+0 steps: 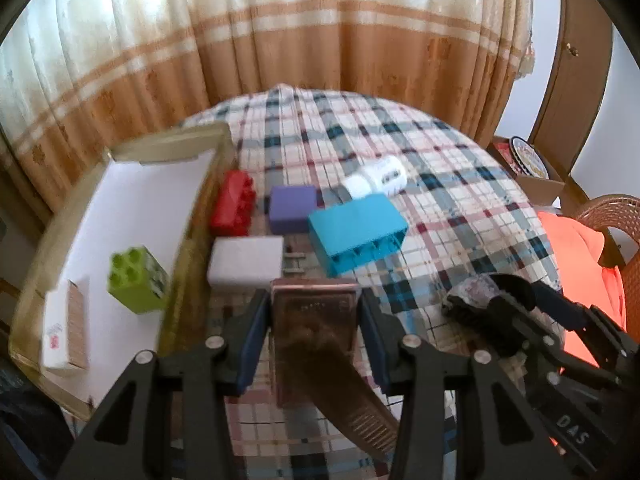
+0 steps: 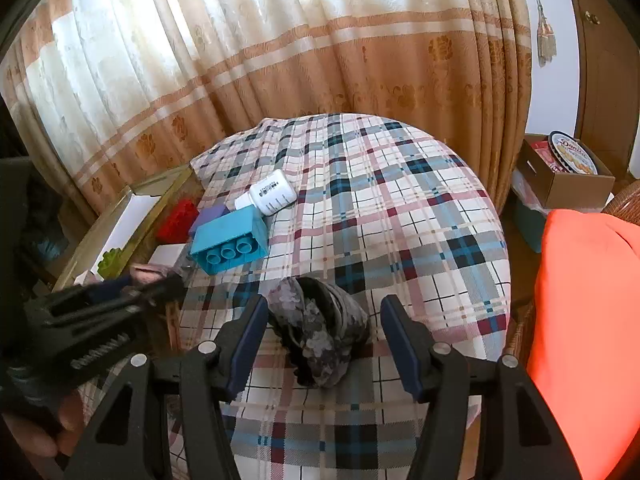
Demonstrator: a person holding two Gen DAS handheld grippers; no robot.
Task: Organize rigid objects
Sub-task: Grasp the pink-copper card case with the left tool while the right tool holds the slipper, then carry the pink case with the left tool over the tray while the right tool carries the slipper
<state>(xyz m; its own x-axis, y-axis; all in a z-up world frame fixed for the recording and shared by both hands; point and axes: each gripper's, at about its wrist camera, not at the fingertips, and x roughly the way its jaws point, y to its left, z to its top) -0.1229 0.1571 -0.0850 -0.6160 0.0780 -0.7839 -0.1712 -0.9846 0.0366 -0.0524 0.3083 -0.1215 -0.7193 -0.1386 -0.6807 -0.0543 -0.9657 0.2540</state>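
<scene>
Jaws of the left gripper [image 1: 314, 316] clench a brown comb [image 1: 312, 332], the white charger [image 1: 246, 266] just ahead, while the right gripper [image 2: 324, 328] stands released around a dark floral pouch [image 2: 320, 332].

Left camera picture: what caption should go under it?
Left gripper holding a brown comb beside the tray.

Block [image 1: 138, 280] in tray [image 1: 32, 264], apparently.

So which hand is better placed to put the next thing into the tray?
Left. The left gripper already clamps the brown comb right beside the tray; the right gripper sits open, farther away.
</scene>
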